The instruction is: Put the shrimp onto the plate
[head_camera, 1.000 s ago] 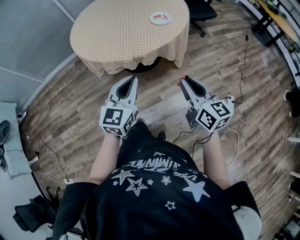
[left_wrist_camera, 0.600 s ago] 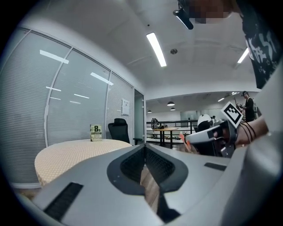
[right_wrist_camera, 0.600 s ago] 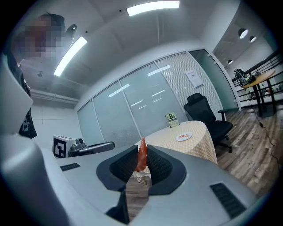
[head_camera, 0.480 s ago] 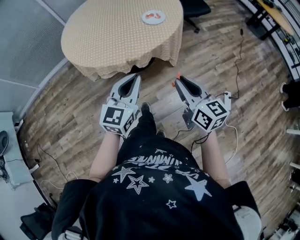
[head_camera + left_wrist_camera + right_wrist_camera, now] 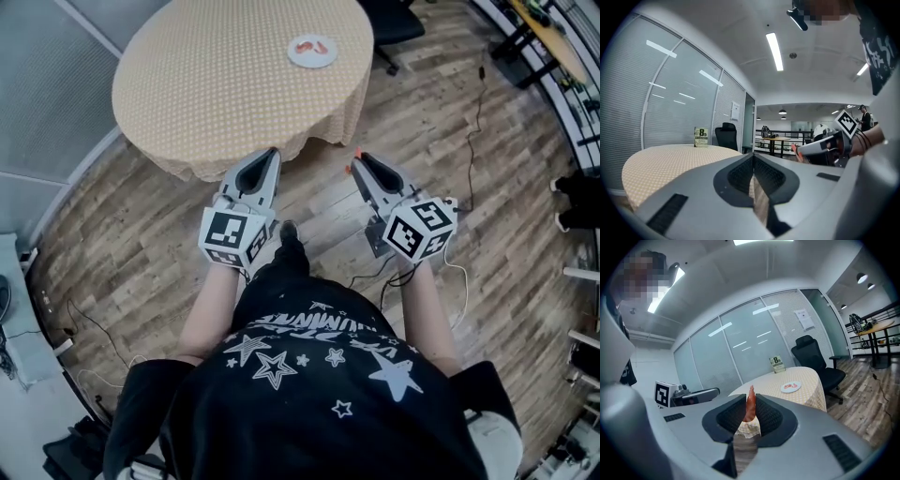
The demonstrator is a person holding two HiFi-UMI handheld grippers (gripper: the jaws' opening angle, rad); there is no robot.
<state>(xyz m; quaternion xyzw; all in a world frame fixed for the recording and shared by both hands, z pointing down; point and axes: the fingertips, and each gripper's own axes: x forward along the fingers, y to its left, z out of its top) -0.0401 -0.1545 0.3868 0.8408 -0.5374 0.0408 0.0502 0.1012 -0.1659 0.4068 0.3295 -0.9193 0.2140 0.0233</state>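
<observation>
An orange shrimp stands upright between the jaws of my right gripper, which is shut on it; in the head view its tip pokes out of the right gripper just short of the table's near edge. A white plate with shrimp on it lies at the far right of the round table, also visible in the right gripper view as a small white plate. My left gripper is shut with nothing in it, held beside the right one.
The table wears a tan dotted cloth that hangs over its rim. A small green sign stands on it at the back. A black office chair sits beyond the table. Cables run across the wood floor at the right.
The table and plate have come nearer and lower in the head view as the person steps toward them. Both grippers keep their pose and the shrimp stays held.
</observation>
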